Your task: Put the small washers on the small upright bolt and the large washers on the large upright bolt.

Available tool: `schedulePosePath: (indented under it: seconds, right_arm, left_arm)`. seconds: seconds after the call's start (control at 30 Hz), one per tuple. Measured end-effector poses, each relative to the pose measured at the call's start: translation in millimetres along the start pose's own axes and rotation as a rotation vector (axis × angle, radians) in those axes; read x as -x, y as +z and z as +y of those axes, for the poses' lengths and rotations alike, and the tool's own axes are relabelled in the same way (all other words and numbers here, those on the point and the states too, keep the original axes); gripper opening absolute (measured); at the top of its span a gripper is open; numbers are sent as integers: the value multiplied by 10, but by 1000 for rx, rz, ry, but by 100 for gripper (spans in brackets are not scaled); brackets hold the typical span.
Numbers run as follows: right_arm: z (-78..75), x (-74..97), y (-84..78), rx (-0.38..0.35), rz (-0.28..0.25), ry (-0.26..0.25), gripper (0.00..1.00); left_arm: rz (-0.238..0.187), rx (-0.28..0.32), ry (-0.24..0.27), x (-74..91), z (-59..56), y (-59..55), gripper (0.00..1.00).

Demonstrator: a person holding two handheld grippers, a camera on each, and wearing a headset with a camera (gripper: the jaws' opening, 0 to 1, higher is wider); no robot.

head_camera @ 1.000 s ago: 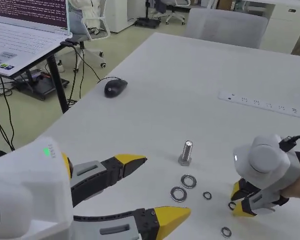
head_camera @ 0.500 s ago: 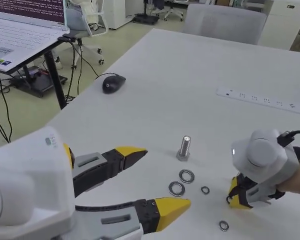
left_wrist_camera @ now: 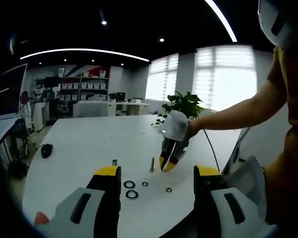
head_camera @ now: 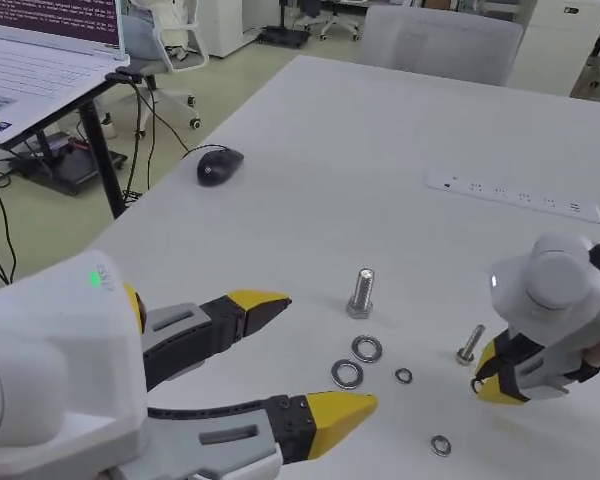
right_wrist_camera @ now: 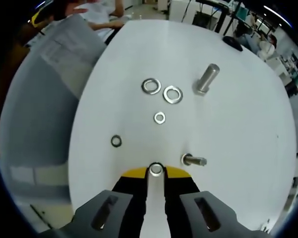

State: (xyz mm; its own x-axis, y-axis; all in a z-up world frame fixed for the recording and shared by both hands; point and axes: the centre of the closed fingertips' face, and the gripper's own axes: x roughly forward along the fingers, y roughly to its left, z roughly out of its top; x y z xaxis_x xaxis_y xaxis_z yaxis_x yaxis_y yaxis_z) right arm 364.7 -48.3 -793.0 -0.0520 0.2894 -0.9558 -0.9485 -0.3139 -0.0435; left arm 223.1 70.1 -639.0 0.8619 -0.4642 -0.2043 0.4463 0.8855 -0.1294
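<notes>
A small washer (right_wrist_camera: 156, 169) is pinched in the shut right tongs (head_camera: 487, 384), just beside the small bolt (head_camera: 470, 344). The left tongs (head_camera: 322, 352) are held wide open, empty. Large washers (head_camera: 367, 349) are seen on the counter (head_camera: 380, 160) near the large bolt (head_camera: 361, 293).

small bolt (head_camera: 469, 344) beside right gripper (head_camera: 477, 383), washers (head_camera: 367, 349) nr, open table (head_camera: 380, 170) beyond

From here my left gripper (head_camera: 325, 351) is a bulky white housing with a green light (head_camera: 93, 280), grey-black jaws and yellow tips, my right gripper (head_camera: 478, 384) a rounded white housing trailing a black cable (left_wrist_camera: 211, 151), and my sleeve (left_wrist_camera: 283, 74) is orange.
</notes>
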Motion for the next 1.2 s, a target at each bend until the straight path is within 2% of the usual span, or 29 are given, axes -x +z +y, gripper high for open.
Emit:
schedulePosePath:
  seconds: [0.27,0.53,0.6,0.77,1.07,1.2]
  right_arm:
    - [-117,224,-35,-7,5,-39,12]
    - [-267,375,83,20,9,-77,12]
    - [-348,388,109,30,9,-84,12]
    - [-412,393,204,48,14,-83,12]
    - [-439,306,261,67,20,-59,12]
    - [-465,269,235,66,32,-47,12]
  left_arm:
    - [-4,-7,-12,-31,-15,26,58]
    - [5,-13,-25,-49,-39,24,58]
    - [5,-14,-23,-50,-33,26,58]
    - [14,-17,-23,-56,-13,22,58]
    - [24,-14,-19,-71,29,15,58]
    - [22,-9,-19,-85,41,13,58]
